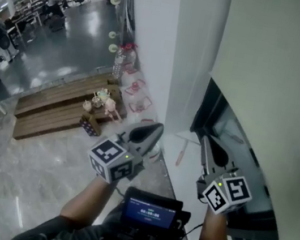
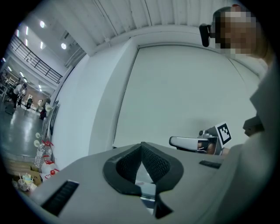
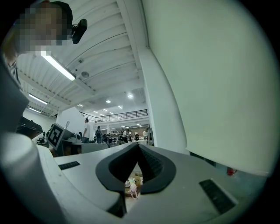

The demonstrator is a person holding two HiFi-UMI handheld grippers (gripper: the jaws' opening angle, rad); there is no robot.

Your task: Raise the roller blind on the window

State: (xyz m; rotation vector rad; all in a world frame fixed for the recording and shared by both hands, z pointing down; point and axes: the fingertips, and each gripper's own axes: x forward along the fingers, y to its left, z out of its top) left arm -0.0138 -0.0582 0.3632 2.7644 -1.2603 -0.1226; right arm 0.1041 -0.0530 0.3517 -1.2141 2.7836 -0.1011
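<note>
Left jaws: the left gripper [image 2: 141, 146] has its tips pressed together, with nothing between the dark ribbed pads.
Right jaws: the right gripper [image 3: 138, 147] is closed the same way, tip on tip, and holds nothing.
Left gripper's aim: held level, it faces the roller blind [image 1: 272, 80] without touching it.
Right gripper's place: beside the left one, in front of the window's lower part and apart from both blind and glass.
Marker cubes: one black-and-white cube [image 1: 111, 160] rides on the left gripper and another [image 1: 228, 193] on the right.
Roller blind: a pale sheet hanging low over the window, with its bottom edge just above a strip of bare glass.
Window glass [image 1: 226, 130]: a dark band under the blind's bottom edge.
Sill [image 1: 175, 144]: white, running along the foot of the window.
Screen [image 1: 149, 211]: a small lit display at the person's chest, between the two forearms.
Wooden platform [image 1: 54, 108]: on the floor to the left, with small colourful figures near its right end.
Water bottle [image 1: 119, 62]: upright on the floor against the white wall.
</note>
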